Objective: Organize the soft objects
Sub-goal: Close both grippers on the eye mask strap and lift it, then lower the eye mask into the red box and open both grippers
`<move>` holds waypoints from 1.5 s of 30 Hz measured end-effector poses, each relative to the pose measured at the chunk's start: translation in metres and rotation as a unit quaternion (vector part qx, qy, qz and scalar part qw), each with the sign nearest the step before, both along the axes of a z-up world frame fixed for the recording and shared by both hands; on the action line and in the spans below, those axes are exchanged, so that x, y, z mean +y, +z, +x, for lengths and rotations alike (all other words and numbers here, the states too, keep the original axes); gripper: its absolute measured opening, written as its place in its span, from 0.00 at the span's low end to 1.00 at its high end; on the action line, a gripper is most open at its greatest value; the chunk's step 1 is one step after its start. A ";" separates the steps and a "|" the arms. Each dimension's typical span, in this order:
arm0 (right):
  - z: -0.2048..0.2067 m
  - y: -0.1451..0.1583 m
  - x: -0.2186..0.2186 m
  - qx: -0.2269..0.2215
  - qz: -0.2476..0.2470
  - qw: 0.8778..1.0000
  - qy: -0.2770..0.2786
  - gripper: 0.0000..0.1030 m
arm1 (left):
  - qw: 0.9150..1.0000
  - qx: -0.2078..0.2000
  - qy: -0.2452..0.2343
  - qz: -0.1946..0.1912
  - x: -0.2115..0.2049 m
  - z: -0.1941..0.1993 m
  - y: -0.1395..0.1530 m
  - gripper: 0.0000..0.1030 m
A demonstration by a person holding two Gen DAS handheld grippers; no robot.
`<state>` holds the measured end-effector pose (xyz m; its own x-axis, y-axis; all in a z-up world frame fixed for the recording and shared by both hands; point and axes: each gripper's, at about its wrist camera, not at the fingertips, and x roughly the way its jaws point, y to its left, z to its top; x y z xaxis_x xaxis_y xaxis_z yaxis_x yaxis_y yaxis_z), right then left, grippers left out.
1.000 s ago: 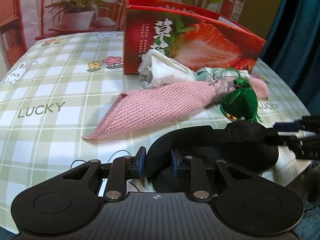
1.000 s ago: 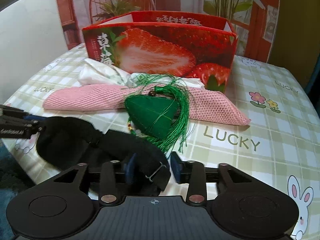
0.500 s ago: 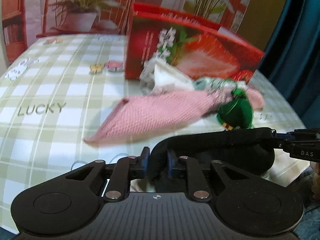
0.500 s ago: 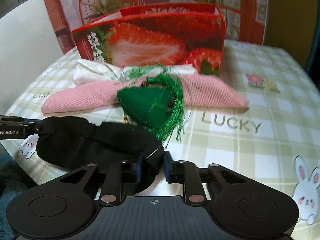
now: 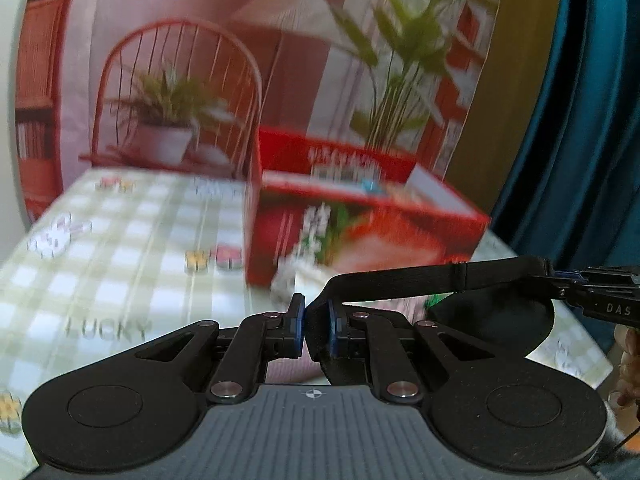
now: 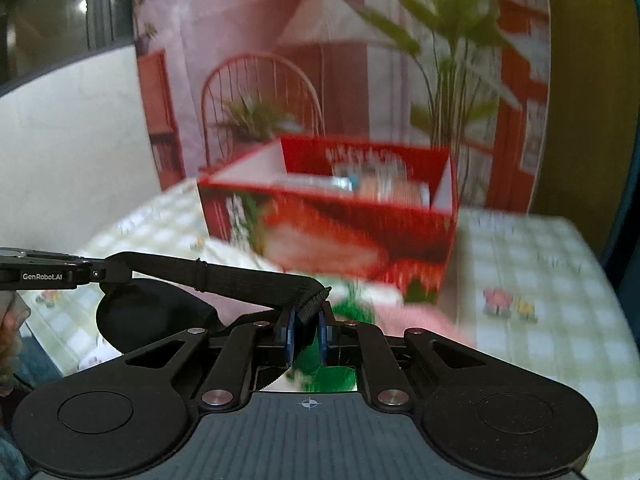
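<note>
Black eye mask (image 5: 492, 316) (strap taut) pinched at either end between left gripper (image 5: 314, 326) and right gripper (image 6: 306, 330) fingers

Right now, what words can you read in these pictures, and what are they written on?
"LUCKY": printed on the checked tablecloth.
"DAS": on the right gripper, cut off at the picture's edge.
"GenRobot.AI": on the left gripper.
White writing on the red strawberry box: too blurred to read.
Nothing readable on the black eye mask that both grippers hold.

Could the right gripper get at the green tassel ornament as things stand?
Probably not: the right gripper is shut on the black eye mask's strap, so it has no free jaws, though the green ornament lies just ahead.
</note>
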<state>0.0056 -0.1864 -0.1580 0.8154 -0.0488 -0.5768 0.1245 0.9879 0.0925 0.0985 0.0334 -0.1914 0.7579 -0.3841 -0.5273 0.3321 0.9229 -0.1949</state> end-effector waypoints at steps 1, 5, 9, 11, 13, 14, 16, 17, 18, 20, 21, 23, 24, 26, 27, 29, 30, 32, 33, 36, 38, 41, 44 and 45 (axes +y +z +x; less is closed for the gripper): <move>0.001 0.006 -0.001 -0.008 -0.006 1.000 0.001 0.10 | 1.000 -0.011 0.000 -0.002 -0.001 0.003 0.008 0.12; 0.012 0.028 -0.010 -0.035 -0.026 0.999 0.001 0.10 | 0.999 -0.044 -0.004 0.000 -0.011 0.017 0.033 0.12; 0.034 0.047 -0.023 -0.058 -0.050 0.997 -0.001 0.10 | 0.997 -0.075 -0.004 0.003 -0.025 0.039 0.056 0.12; 0.048 0.054 -0.030 -0.071 -0.063 0.995 -0.004 0.10 | 0.996 -0.090 -0.001 0.009 -0.034 0.055 0.066 0.12; 0.063 0.058 -0.038 -0.080 -0.073 0.994 -0.007 0.10 | 0.995 -0.098 0.001 0.016 -0.043 0.074 0.072 0.12; 0.072 0.059 -0.042 -0.083 -0.077 0.994 -0.009 0.10 | 0.995 -0.099 0.003 0.015 -0.047 0.084 0.076 0.12; 0.089 0.059 -0.052 -0.089 -0.087 0.992 -0.013 0.10 | 0.995 -0.101 0.008 0.013 -0.053 0.102 0.080 0.12; 0.098 0.059 -0.056 -0.092 -0.094 0.991 -0.015 0.10 | 0.995 -0.102 0.010 0.014 -0.058 0.113 0.081 0.12; 0.106 0.057 -0.060 -0.093 -0.100 0.990 -0.017 0.10 | 0.994 -0.103 0.013 0.015 -0.062 0.123 0.082 0.12; 0.125 0.053 -0.071 -0.093 -0.111 0.989 -0.025 0.10 | 0.994 -0.105 0.021 0.019 -0.070 0.143 0.082 0.12; 0.134 0.051 -0.076 -0.092 -0.112 0.989 -0.030 0.10 | 0.994 -0.106 0.032 0.021 -0.076 0.155 0.080 0.12; 0.151 0.045 -0.085 -0.100 -0.120 0.987 -0.041 0.10 | 0.992 -0.113 0.053 0.021 -0.086 0.174 0.077 0.12; 0.160 0.042 -0.087 -0.108 -0.130 0.985 -0.046 0.10 | 0.991 -0.116 0.056 0.025 -0.090 0.184 0.075 0.12; 0.179 0.032 -0.091 -0.103 -0.144 0.982 -0.059 0.10 | 0.991 -0.116 0.058 0.041 -0.100 0.200 0.071 0.12; 0.188 0.027 -0.094 -0.098 -0.144 0.983 -0.063 0.10 | 0.991 -0.111 0.059 0.053 -0.106 0.209 0.067 0.12; 0.204 0.019 -0.097 -0.082 -0.144 0.984 -0.066 0.10 | 0.991 -0.098 0.063 0.066 -0.112 0.224 0.061 0.12; 0.211 0.015 -0.099 -0.073 -0.146 0.984 -0.066 0.10 | 0.992 -0.089 0.063 0.067 -0.113 0.230 0.059 0.12; 0.224 0.007 -0.102 -0.054 -0.146 0.986 -0.064 0.10 | 0.993 -0.074 0.060 0.072 -0.115 0.242 0.052 0.12; 0.229 0.005 -0.103 -0.046 -0.145 0.986 -0.063 0.10 | 0.993 -0.067 0.058 0.075 -0.117 0.247 0.049 0.12; 0.240 -0.004 -0.108 -0.019 -0.139 0.988 -0.059 0.11 | 0.995 -0.047 0.045 0.079 -0.117 0.257 0.040 0.12; 0.245 -0.010 -0.110 -0.003 -0.139 0.989 -0.055 0.11 | 0.995 -0.039 0.040 0.082 -0.117 0.260 0.034 0.13; 0.247 -0.015 -0.113 0.013 -0.139 0.988 -0.060 0.20 | 0.996 -0.025 0.036 0.079 -0.113 0.261 0.029 0.13; 0.245 -0.017 -0.115 0.020 -0.131 0.989 -0.064 0.26 | 0.996 -0.020 0.033 0.082 -0.109 0.259 0.031 0.20; 0.243 -0.017 -0.115 0.020 -0.129 0.989 -0.065 0.29 | 0.996 -0.019 0.033 0.080 -0.108 0.257 0.032 0.26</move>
<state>0.2489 -0.3014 -0.1750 0.7690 -0.3006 -0.5642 0.2499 0.9537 -0.1675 0.3554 -0.0746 -0.1598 0.7995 -0.2454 -0.5482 0.2731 0.9615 -0.0321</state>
